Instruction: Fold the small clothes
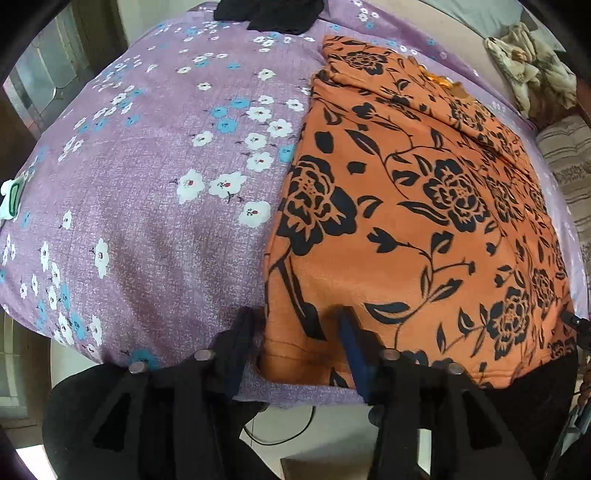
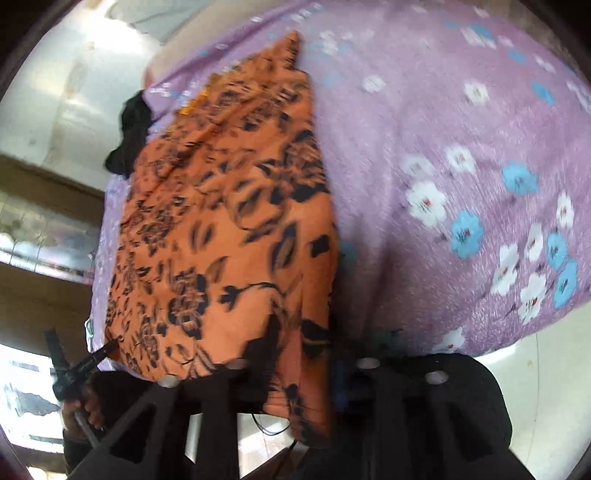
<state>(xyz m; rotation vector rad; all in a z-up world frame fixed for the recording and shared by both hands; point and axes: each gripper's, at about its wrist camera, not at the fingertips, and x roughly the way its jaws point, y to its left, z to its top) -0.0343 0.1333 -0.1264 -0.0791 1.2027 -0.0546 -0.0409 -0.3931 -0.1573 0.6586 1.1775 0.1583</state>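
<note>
- Orange floral garment (image 1: 424, 206) lies flat on the purple flowered bedsheet (image 1: 147, 184), its near hem at the table's front edge.
- Your left gripper (image 1: 295, 332) has its fingers apart — they straddle the garment's near-left corner, not clamped yet.
- Your right gripper (image 2: 295, 362): garment's other near corner (image 2: 295, 398) sits between the fingers and drapes off the edge. Looks pinched, but blur — can't tell for sure.
- Close the left on the hem only, not the bedsheet; lift both corners level before folding away from you.
- Left view shows the far collar end and a black cloth (image 1: 269, 14) beyond; right view alone shows the overhang.
</note>
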